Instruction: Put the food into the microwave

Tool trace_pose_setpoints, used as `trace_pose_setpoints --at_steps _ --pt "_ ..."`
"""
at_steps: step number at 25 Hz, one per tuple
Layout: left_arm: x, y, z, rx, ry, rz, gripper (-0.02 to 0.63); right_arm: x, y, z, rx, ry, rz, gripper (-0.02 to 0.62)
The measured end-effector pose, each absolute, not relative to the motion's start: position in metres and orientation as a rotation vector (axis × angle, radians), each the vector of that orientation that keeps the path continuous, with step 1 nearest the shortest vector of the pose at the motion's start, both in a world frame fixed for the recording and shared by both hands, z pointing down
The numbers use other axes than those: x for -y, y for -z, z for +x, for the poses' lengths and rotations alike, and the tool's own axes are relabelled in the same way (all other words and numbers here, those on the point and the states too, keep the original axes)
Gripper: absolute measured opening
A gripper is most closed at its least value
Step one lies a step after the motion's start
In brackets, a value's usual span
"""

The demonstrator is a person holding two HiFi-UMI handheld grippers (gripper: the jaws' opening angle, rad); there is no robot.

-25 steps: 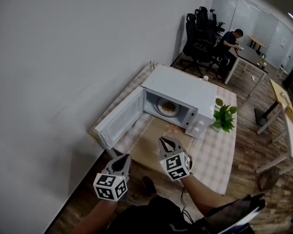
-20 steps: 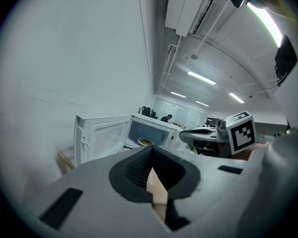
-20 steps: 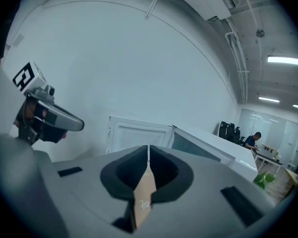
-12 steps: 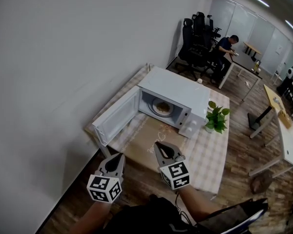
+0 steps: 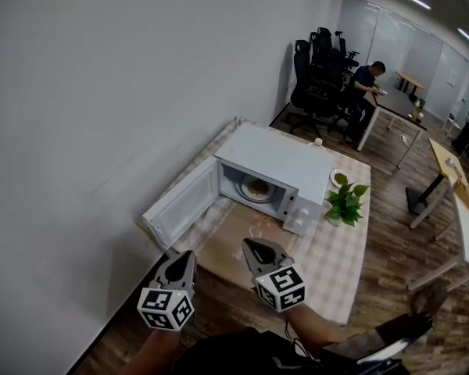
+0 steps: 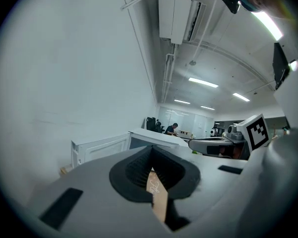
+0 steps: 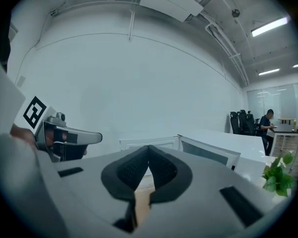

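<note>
Food [image 5: 257, 186] inside microwave [image 5: 275, 156]: too small to identify. Cavity [image 5: 239, 180] partly hidden under top panel. Control knobs [image 5: 297, 219] too small to read. Background person [image 5: 365, 80] indistinct.

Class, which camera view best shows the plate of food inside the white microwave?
The head view: it looks down through the open door onto the round plate of food inside the white microwave. The left gripper view and right gripper view catch only the microwave's outside and door; the plate is hidden there.

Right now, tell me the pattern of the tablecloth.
The tablecloth is beige-and-white checked; the head view shows it best.
</note>
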State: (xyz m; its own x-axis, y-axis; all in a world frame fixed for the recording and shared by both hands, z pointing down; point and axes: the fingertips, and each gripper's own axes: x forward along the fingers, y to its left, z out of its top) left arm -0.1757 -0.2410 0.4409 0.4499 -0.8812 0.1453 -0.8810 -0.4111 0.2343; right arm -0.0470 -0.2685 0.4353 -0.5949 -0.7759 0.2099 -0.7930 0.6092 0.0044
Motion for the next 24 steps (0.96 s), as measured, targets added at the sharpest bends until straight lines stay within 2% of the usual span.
trace_pose_setpoints --at_steps 7,24 --pt "0.243 -0.434 -0.162 1.525 0.013 2.413 0.008 0.27 -0.421 -0.046 2.72 -0.111 1.242 0.008" --pt "0.241 -0.432 -0.151 1.577 0.007 2.375 0.008 0.279 -0.432 -0.031 2.738 -0.29 1.209 0.009"
